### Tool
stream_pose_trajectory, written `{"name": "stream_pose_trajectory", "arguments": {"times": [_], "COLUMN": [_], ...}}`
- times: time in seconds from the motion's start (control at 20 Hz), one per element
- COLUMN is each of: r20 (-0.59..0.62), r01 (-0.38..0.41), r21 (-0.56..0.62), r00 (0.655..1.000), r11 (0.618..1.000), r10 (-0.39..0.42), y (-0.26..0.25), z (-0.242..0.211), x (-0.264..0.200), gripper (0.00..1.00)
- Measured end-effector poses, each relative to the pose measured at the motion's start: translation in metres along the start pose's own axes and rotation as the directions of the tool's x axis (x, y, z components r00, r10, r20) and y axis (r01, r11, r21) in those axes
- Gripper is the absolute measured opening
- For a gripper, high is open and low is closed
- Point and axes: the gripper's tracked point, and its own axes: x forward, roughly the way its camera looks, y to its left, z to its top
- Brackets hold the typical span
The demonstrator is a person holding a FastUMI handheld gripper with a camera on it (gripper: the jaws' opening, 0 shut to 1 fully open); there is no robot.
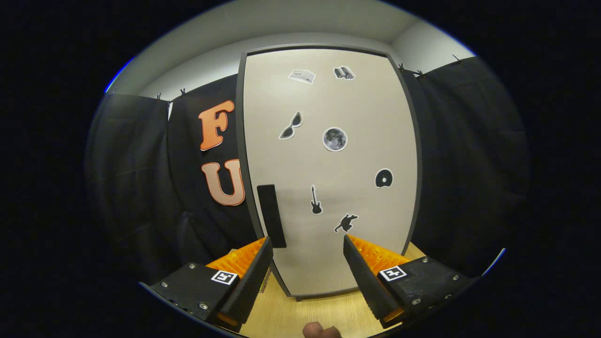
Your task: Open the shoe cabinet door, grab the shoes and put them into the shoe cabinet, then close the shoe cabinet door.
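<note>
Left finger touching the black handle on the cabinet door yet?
Cannot tell. In the gripper view the open gripper faces the shut cabinet door; its left fingertip overlaps the black handle, so no gap or contact shows plainly.

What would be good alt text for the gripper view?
A closed shoe cabinet door with small stickers and a dark handle stands just beyond the open gripper, whose fingers hold nothing. The cabinet rests on a wooden floor.
</note>
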Motion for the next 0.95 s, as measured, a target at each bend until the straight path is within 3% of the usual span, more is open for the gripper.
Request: {"name": "stream_pose_trajectory", "arguments": {"times": [0.55,0.95], "r20": [0.094,0.174], "r01": [0.007,0.033], "r21": [-0.017,-0.074], "r00": [0.996,0.985], "r11": [1.0,0.997], "r10": [-0.006,-0.019], "y": [-0.072,-0.103], "z": [0.013,0.047], "x": [-0.157,-0.215], "gripper": [0.94,0.95]}}
